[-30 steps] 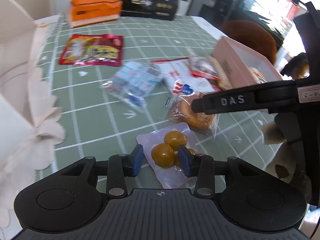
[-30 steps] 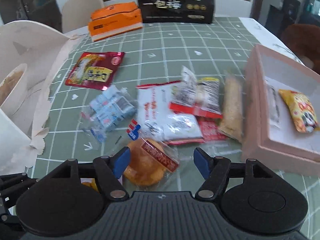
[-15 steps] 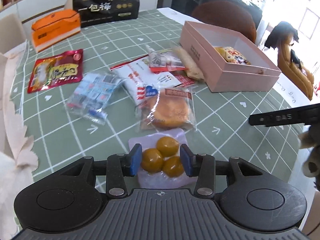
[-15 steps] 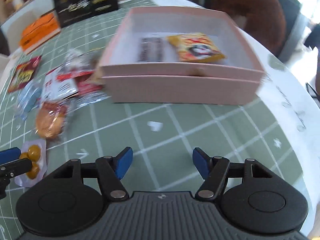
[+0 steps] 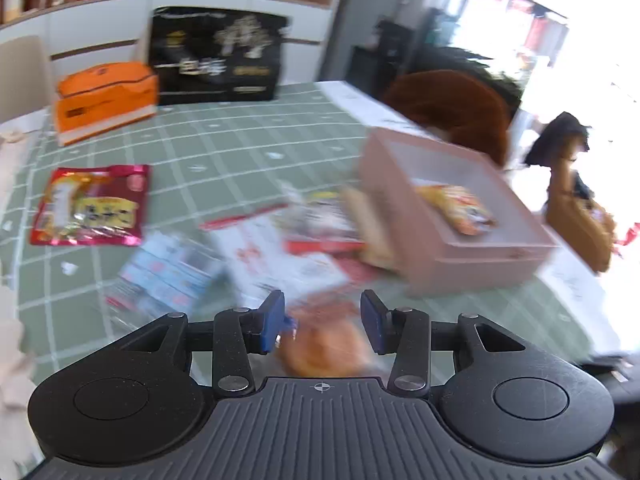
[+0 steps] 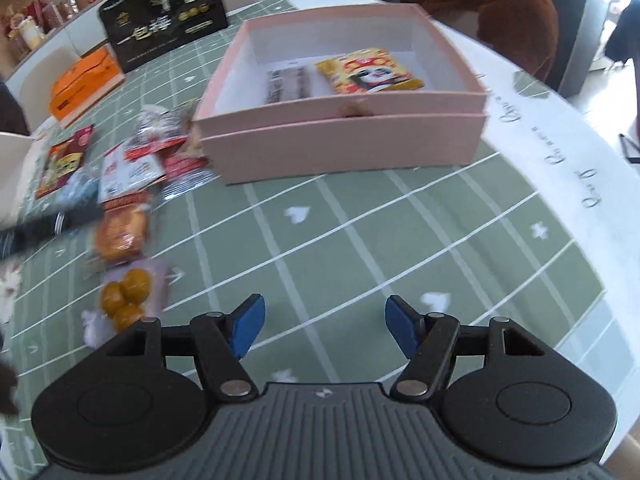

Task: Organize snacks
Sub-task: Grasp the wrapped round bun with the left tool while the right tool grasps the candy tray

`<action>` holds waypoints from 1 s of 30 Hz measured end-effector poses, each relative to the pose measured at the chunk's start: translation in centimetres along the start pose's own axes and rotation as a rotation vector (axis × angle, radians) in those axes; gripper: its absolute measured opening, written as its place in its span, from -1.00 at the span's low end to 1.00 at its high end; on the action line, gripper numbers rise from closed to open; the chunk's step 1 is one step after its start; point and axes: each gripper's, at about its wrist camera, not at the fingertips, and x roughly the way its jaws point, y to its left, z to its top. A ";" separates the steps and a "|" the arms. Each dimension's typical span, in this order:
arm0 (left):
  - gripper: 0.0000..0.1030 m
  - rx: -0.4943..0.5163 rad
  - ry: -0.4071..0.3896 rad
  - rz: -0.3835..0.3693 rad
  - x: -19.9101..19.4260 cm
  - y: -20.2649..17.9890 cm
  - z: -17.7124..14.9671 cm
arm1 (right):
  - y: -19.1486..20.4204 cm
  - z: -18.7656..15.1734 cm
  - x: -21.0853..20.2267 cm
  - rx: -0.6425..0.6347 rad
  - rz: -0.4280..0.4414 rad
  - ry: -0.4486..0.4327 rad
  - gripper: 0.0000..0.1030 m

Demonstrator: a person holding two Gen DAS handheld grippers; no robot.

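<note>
Pink box [image 6: 340,148] sits on the green cloth [image 6: 400,240] — snack packets [image 6: 132,168] lie just beside it. Left gripper [image 5: 322,322] hangs open above a round cake [image 5: 324,346]; right gripper [image 6: 325,330] is open — nothing between.

Motion blur is smearing the snack packets [image 5: 304,236] mid-worktop; the round cake [image 5: 324,344] is lying half-hidden behind the gripper body.

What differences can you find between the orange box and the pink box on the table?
The orange cardboard box is closed; the pink cardboard box is open on top and holds snacks. The orange box is a bright colour and looks smaller; the pink box is pale and looks wider. Both stand on the green checked tablecloth.
</note>
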 end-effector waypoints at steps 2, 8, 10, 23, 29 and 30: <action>-0.10 0.006 0.047 0.040 1.5 0.8 0.4 | 1.4 -0.1 0.1 -0.030 0.025 0.006 0.31; -0.10 0.040 0.122 -0.027 1.6 1.6 -0.6 | 6.1 0.0 0.1 -0.128 0.071 -0.007 0.31; -0.10 0.046 0.139 -0.058 0.9 1.7 -1.4 | 6.7 -0.1 0.0 -0.145 0.078 -0.014 0.31; -0.15 -0.133 0.166 -0.100 -2.7 5.7 -3.5 | 9.3 -1.6 0.0 -0.190 0.143 0.012 0.31; -0.14 0.024 0.138 -0.112 -3.4 2.7 -2.6 | 10.3 -2.3 0.4 -0.222 0.142 0.015 0.39; -0.14 0.058 0.136 -0.107 -3.5 2.1 -2.7 | 10.0 -2.3 0.3 -0.219 0.128 0.010 0.39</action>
